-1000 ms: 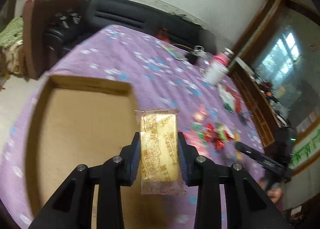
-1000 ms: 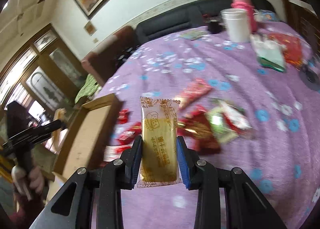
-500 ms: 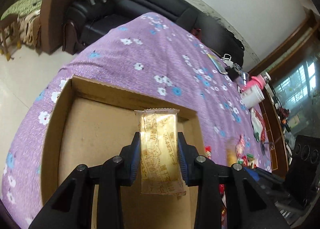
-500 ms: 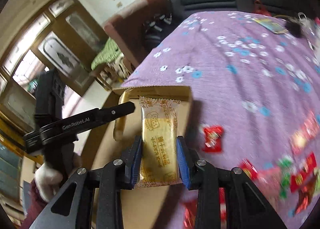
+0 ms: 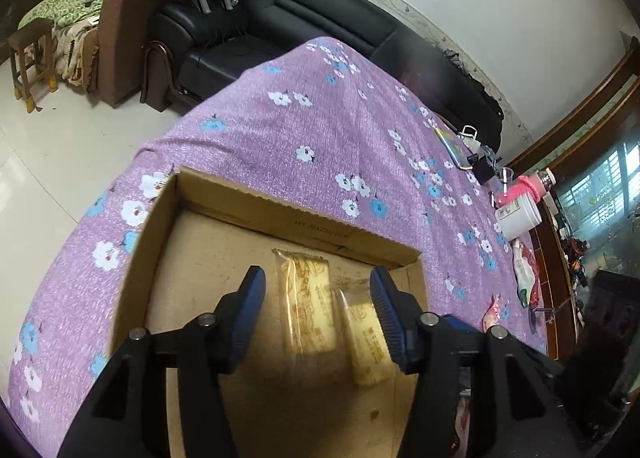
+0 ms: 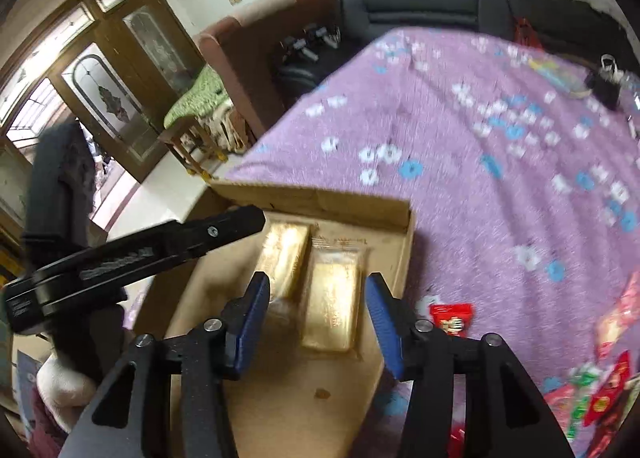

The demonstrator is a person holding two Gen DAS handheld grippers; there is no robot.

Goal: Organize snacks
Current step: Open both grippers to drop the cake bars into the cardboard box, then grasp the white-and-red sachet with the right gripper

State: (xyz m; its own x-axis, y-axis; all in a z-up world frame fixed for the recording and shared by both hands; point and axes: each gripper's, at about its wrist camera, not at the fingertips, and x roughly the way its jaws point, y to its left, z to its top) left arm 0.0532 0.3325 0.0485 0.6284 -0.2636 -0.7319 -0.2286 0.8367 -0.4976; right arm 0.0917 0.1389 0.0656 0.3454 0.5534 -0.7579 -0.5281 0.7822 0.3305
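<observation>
Snack packets, two yellow ones, now lie side by side on the floor of the cardboard box (image 6: 404,242): one (image 5: 310,300) below the left gripper (image 5: 318,312), the other (image 6: 332,304) below the right gripper (image 6: 314,312). A second ago each was clamped in its gripper. Both drops look done. Both sets of jaws are opening, about half wide, gripping nothing. Red wrapped snacks (image 6: 450,318) remain loose on the purple tablecloth (image 5: 320,129).

Blk sofa (image 5: 320,21); white wall (image 5: 500,5)
</observation>
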